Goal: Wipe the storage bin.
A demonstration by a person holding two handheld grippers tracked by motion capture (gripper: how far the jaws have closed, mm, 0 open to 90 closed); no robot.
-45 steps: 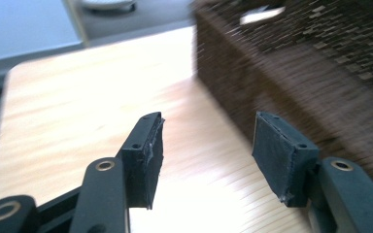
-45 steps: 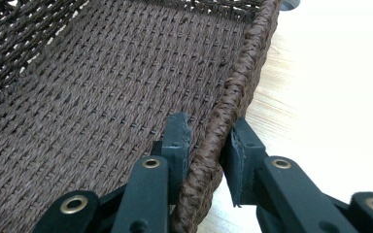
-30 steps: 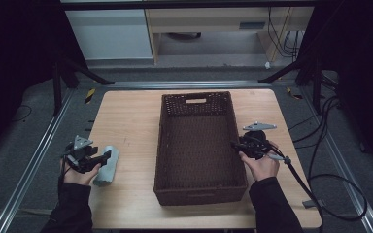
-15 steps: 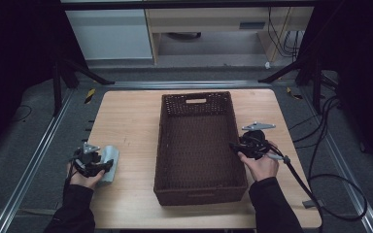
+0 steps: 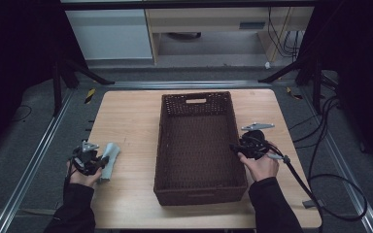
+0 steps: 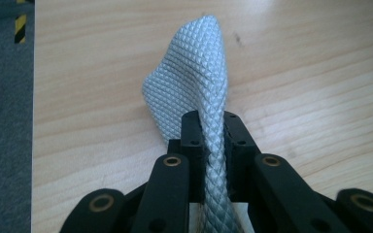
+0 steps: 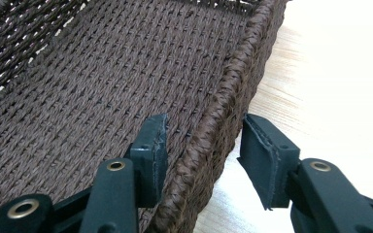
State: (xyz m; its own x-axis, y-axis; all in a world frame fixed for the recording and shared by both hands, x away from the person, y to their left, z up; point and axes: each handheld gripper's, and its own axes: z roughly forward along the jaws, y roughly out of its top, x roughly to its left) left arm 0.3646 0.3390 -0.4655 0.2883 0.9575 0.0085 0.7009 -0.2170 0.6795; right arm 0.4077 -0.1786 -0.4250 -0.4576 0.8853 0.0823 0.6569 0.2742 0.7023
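- The left gripper has its jaws clamped on a fold of the cloth, pinching it into an upright ridge, likely so it can be lifted clear.
- The cloth is pale grey with a quilted diamond weave, and lies near the bench's left edge.
- The right gripper has its jaws apart, straddling the basket's right rim, seemingly to steady it.
- The basket is dark brown, tightly woven, rectangular, with a braided rim, mid-bench.

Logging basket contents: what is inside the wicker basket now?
The wicker basket shows only its bare woven floor; nothing lies inside. The near wall hides a strip of floor behind it.
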